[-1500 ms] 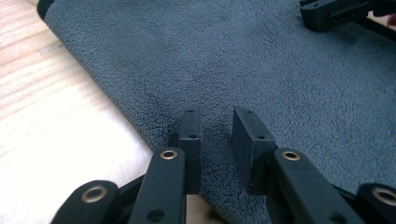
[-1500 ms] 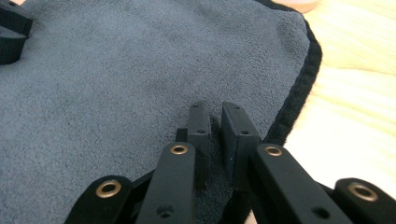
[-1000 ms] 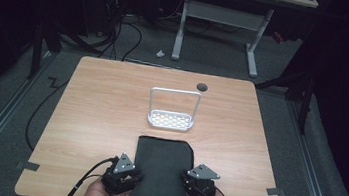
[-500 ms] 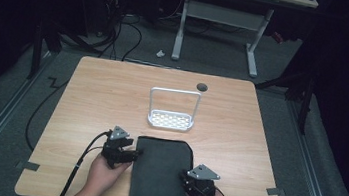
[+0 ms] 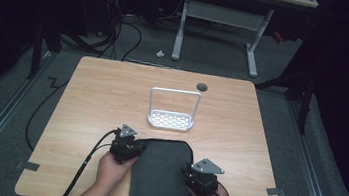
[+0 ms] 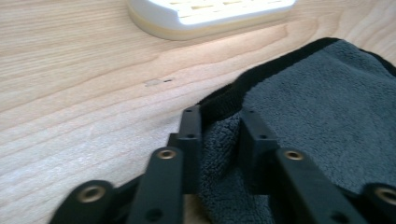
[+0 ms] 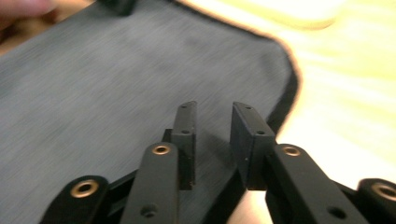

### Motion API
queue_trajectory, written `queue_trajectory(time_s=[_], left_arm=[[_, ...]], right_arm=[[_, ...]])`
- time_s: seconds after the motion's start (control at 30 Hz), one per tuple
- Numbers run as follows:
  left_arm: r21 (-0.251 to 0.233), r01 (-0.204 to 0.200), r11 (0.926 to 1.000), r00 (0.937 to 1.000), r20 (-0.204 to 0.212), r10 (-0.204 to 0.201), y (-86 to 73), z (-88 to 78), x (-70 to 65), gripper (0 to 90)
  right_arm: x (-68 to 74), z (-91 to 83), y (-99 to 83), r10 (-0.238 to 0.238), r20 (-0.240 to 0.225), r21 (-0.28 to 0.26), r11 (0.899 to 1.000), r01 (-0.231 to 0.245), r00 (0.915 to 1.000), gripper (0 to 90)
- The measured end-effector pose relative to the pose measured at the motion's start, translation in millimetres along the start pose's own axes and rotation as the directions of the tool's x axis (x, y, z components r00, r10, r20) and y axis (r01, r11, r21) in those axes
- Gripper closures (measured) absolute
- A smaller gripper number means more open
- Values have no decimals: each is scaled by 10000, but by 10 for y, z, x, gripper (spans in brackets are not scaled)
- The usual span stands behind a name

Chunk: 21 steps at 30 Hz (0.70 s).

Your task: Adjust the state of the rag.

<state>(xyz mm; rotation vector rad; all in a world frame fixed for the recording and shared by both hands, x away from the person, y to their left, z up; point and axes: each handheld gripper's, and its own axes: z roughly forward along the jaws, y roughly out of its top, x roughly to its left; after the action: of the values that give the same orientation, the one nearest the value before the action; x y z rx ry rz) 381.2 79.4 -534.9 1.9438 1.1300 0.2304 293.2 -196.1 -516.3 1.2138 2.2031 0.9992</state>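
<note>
— Two grippers work one dark grey towel (image 5: 162, 177), which lies flat at the near edge of the table (image 5: 92, 98), between the person's hands. How is each holding?

— Left gripper (image 5: 129, 145) sits at the towel's far left corner. In the left gripper view its jaws have just been closing, and a fold of the towel (image 6: 327, 102) is bunched and pinched between them at a narrow gap, right by the black hem.

— And the right?

— Right gripper (image 5: 201, 178) hovers at the towel's right edge, nearer the person. Its jaws have just been opening; in the right gripper view they stand narrowly apart over the towel (image 7: 116, 93) with no cloth pinched between them.

— How will it handle?

— I judge it soft, light and floppy, a plush pile that sags and slides. Best taken at the hemmed corners, where the edge gives the pads something firmer to bite.

— Anything beyond?

— Farther off, near the table's middle, stands a white rack (image 5: 170, 120) with a tall wire handle, apart from the towel.
</note>
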Motion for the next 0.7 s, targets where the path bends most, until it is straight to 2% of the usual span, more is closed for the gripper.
queue_trajectory(time_s=[0.07,0.17,0.33,0.4,0.47,0.57,0.7], left_arm=[[13,-69,10000,10000,3,69,-3,-1,-4,762],[-6,-159,9999,9999,0,159,-11,-3,-12,768],[-13,45,10000,9999,162,-45,-13,-6,10,758],[-30,25,10000,9999,152,-25,-15,-7,8,752],[-29,17,10000,9999,160,-16,-16,-8,6,750],[-34,-4,10000,9999,147,5,-17,-8,3,744],[-34,52,10000,9998,198,-52,-17,-10,10,737]], right_arm=[[-88,77,110,183,107,-71,9998,-182,9998,614],[-196,203,234,536,229,-6,9986,-537,9983,555],[-304,440,369,668,473,457,9966,-689,9966,468],[-316,486,388,817,299,631,9945,-835,9962,437],[-291,523,389,721,249,844,9937,-740,9971,411],[-255,546,379,653,439,1067,9918,-696,9969,391],[-267,550,375,791,377,1187,9894,-831,9962,384]])
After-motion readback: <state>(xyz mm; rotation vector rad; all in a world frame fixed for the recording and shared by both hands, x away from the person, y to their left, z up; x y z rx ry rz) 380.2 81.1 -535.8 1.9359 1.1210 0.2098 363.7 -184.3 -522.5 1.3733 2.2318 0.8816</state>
